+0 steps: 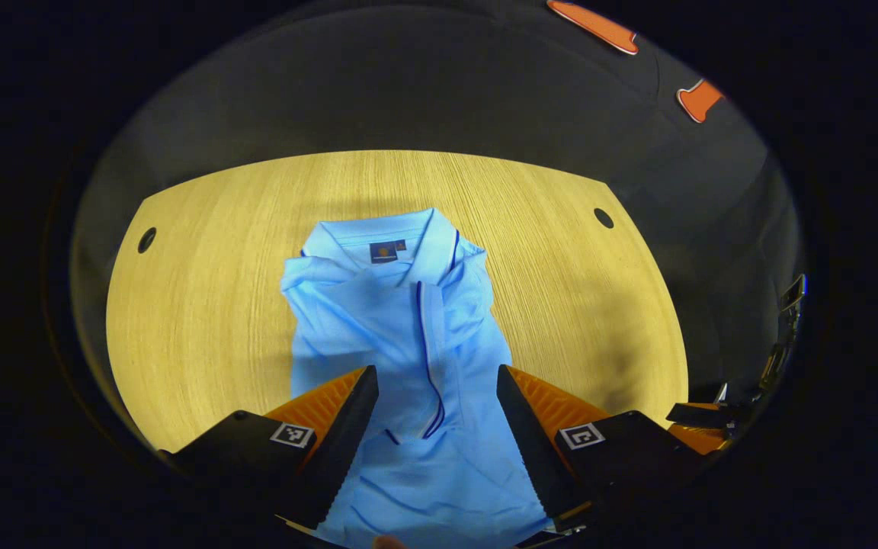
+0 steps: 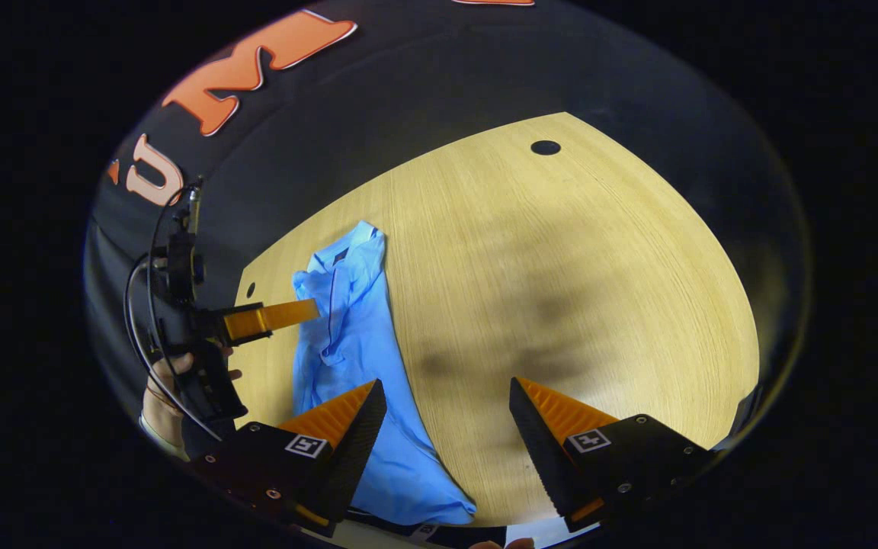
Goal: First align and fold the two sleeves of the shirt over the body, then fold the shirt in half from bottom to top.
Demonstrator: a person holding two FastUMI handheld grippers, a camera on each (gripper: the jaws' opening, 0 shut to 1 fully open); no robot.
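A light blue polo shirt point(image 1: 401, 320) lies on the wooden table point(image 1: 203, 290), collar at the far end, both sleeves folded in over the body. My left gripper point(image 1: 437, 408) hangs open above the shirt's lower half, nothing between its fingers. In the right gripper view the same shirt point(image 2: 355, 343) stretches along the table's left part. My right gripper point(image 2: 447, 419) is open over the shirt's near right edge and bare wood. The left gripper point(image 2: 271, 319) appears there too, held by a hand point(image 2: 161, 408) beside the shirt.
The table point(image 2: 561, 290) has round cable holes point(image 1: 604, 218) point(image 1: 147, 239) point(image 2: 545, 147) near its far corners. Dark booth cloth surrounds it. Broad bare wood lies to the shirt's right in the right gripper view.
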